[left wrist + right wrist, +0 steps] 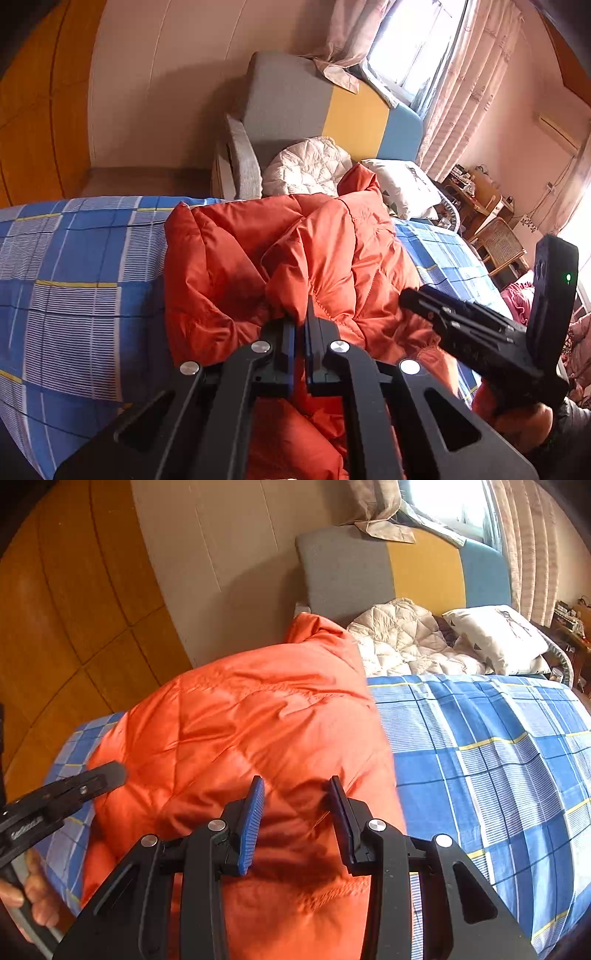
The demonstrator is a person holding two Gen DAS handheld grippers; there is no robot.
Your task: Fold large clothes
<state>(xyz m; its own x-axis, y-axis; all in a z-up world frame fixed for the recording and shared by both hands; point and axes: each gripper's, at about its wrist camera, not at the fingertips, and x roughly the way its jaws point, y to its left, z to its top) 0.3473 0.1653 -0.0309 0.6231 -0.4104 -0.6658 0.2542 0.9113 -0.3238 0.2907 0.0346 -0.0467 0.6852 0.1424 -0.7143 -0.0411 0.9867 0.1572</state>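
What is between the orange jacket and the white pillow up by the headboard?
A puffy white quilted coat lies bunched between the orange jacket and the pillow; the right wrist view shows it best.

bed point(498, 760) w/ blue plaid sheet. orange puffy jacket point(236, 738) lies on it, near-left side. far end by headboard point(424, 568): white quilted garment point(402, 638), white pillow point(498, 635) to its right.

a home bedroom is being indicated by a checked bed point(498, 746), pillow point(498, 638), headboard point(314, 107) and curtains point(465, 92).
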